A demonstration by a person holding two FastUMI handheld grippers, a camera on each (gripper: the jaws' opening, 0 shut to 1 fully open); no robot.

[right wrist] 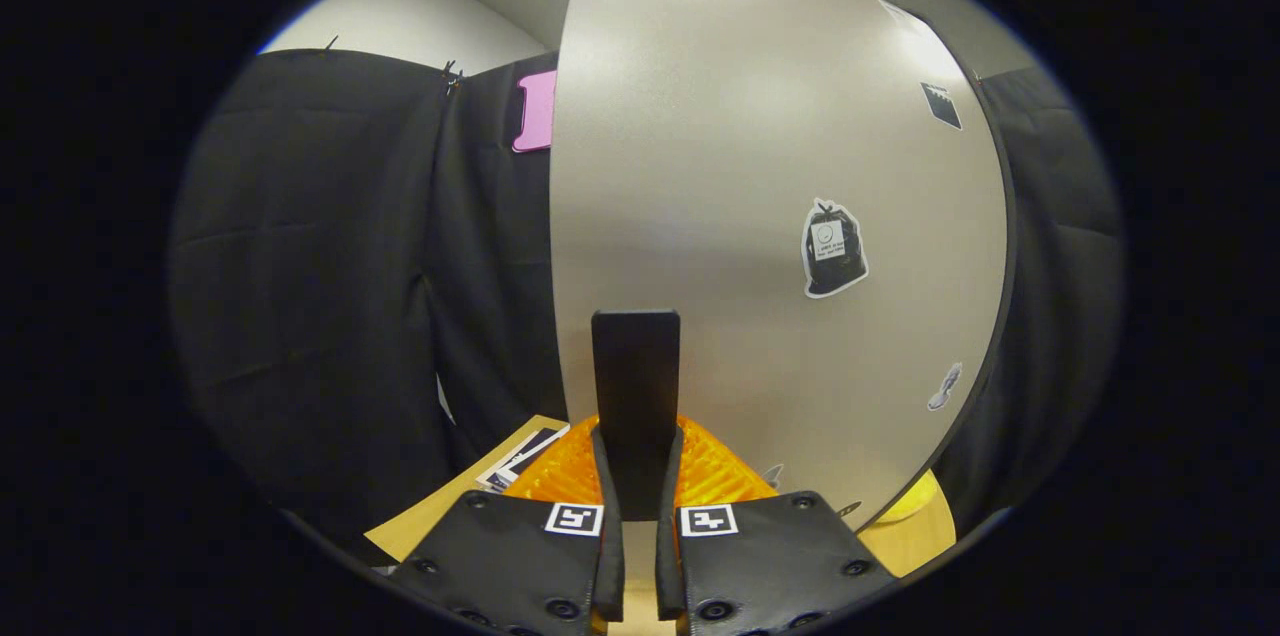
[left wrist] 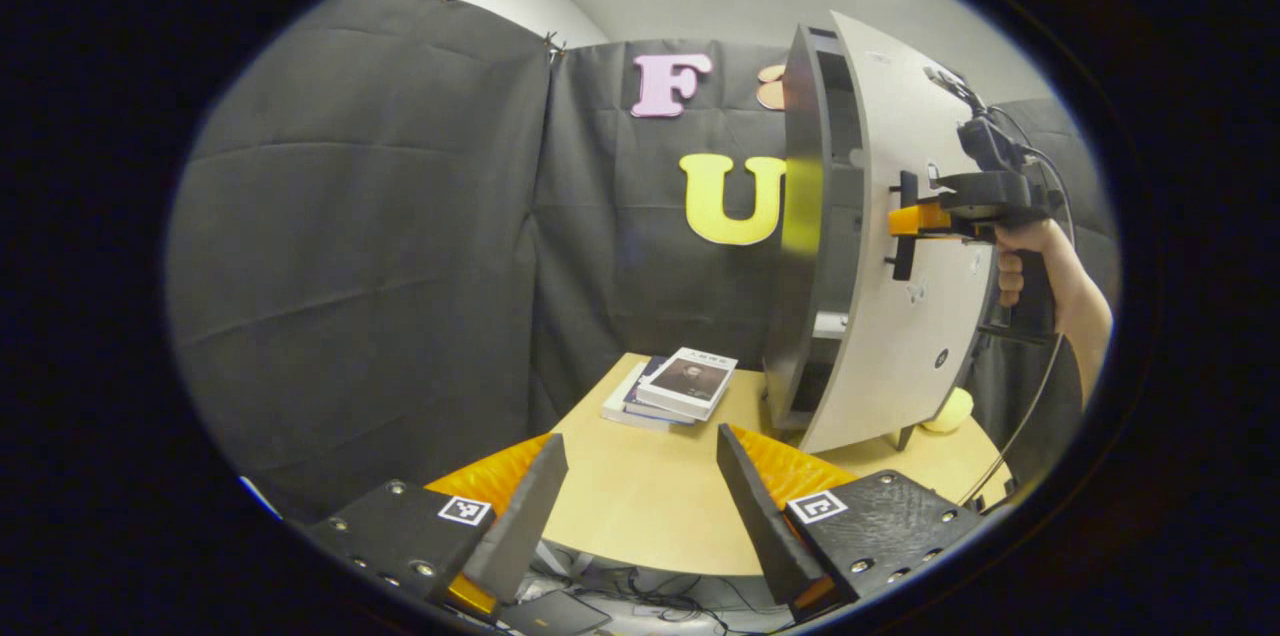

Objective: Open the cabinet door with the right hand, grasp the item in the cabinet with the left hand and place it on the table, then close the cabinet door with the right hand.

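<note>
Left gripper [left wrist: 640, 506]: lower middle of the left gripper view, fingers spread wide apart with nothing between them, hanging over the near edge of the table [left wrist: 650, 506]; a square black-and-white marker sits on each finger base.
Books [left wrist: 675, 386]: a small stack, centre of the left gripper view, on the far side of the table; the top cover carries a dark picture and a line of print too small to read.
Cabinet [left wrist: 805, 246]: right of centre in the left gripper view, standing on the table, its dark side and shelf edges showing through the gap of the partly open door.
Item in the cabinet: the inside is dark and mostly hidden by the door; I cannot tell what lies there, or on which shelf.
Cabinet door [right wrist: 760, 216]: pale, swung partly out; in the right gripper view it carries a sticker [right wrist: 833, 249] of a dark bag, whose print is too small to read, and smaller stickers near the right edge.
Door handle [right wrist: 635, 396]: a dark upright bar, centre of the right gripper view.
Right gripper [right wrist: 638, 486]: clenched on the door handle, both fingers pressing its sides; in the left gripper view it shows at the right, held by a hand [left wrist: 1040, 266].
Yellow object [left wrist: 950, 411]: rounded, on the table behind the door's lower corner, mostly hidden; what it is cannot be made out.
</note>
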